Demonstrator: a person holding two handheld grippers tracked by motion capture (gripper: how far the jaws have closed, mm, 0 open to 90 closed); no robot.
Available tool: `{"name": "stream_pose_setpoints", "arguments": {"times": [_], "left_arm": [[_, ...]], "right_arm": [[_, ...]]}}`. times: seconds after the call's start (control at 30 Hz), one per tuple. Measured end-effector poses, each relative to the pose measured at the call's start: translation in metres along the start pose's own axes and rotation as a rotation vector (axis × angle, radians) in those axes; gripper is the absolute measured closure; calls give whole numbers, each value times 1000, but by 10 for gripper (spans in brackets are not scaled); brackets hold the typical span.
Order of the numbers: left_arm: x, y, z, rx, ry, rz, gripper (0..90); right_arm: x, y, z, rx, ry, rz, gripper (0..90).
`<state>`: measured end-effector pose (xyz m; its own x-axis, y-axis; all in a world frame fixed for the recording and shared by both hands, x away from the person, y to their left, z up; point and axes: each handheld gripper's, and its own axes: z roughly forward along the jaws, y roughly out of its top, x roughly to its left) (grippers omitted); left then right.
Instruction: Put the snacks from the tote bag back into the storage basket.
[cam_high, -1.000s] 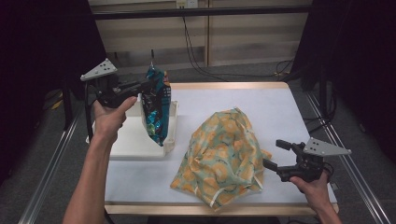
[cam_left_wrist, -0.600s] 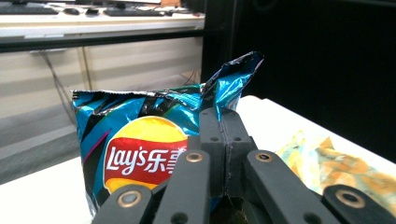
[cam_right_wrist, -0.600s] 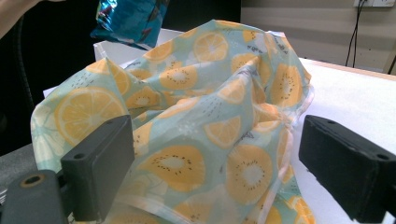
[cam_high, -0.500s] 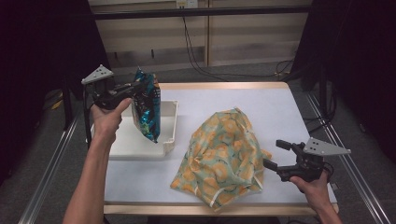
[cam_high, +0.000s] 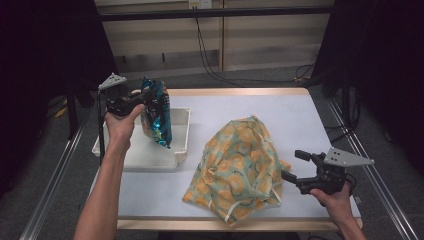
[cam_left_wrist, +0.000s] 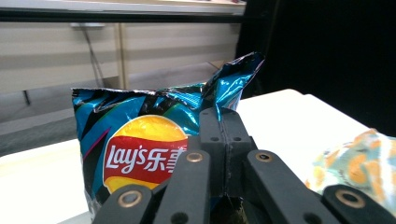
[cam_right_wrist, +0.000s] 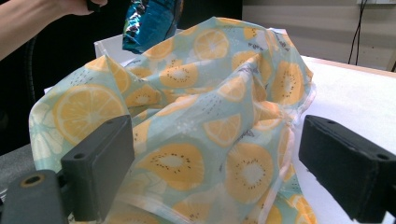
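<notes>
White worktop (cam_high: 260, 107), dark room behind. Left gripper (cam_high: 142, 96) jaws pinched tight on shiny blue crisp bag (cam_high: 157, 117), hanging over white plastic tray (cam_high: 181, 137). Lower slowly, then let go. Right gripper (cam_high: 295, 167) jaws wide open, right of tray.

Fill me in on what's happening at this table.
A person works with a gripper in each hand. The left gripper is shut on the top edge of a blue chip bag, which hangs over a white tray. The right gripper rests open beside a lemon-print fabric bag on the table.
</notes>
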<state>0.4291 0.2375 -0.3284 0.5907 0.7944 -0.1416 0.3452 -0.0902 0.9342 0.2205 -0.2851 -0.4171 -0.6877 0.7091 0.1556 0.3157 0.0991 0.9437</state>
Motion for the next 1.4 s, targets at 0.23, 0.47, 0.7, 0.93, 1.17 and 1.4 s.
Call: {"name": "stream_pose_setpoints", "arguments": {"times": [0.23, 0.47, 0.7, 0.93, 1.17, 1.4], "left_arm": [[3, -6, 16, -6, 42, -23, 898], [0, -11, 36, -7, 59, -24, 897], [-7, -16, 47, -25, 38, -28, 896], [-12, -23, 59, -32, 35, -10, 895], [-10, -38, 69, -21, 57, -5, 893], [-1, -39, 75, -24, 73, -20, 891]], "right_arm": [[0, -1, 1, 7, 2, 4, 99], [-1, -1, 1, 3, 0, 6, 99], [-2, -1, 2, 5, 8, 3, 99], [-2, 0, 2, 6, 11, -1, 99], [-1, 0, 4, 10, 15, -2, 99], [-1, 0, 4, 12, 14, -1, 101]]}}
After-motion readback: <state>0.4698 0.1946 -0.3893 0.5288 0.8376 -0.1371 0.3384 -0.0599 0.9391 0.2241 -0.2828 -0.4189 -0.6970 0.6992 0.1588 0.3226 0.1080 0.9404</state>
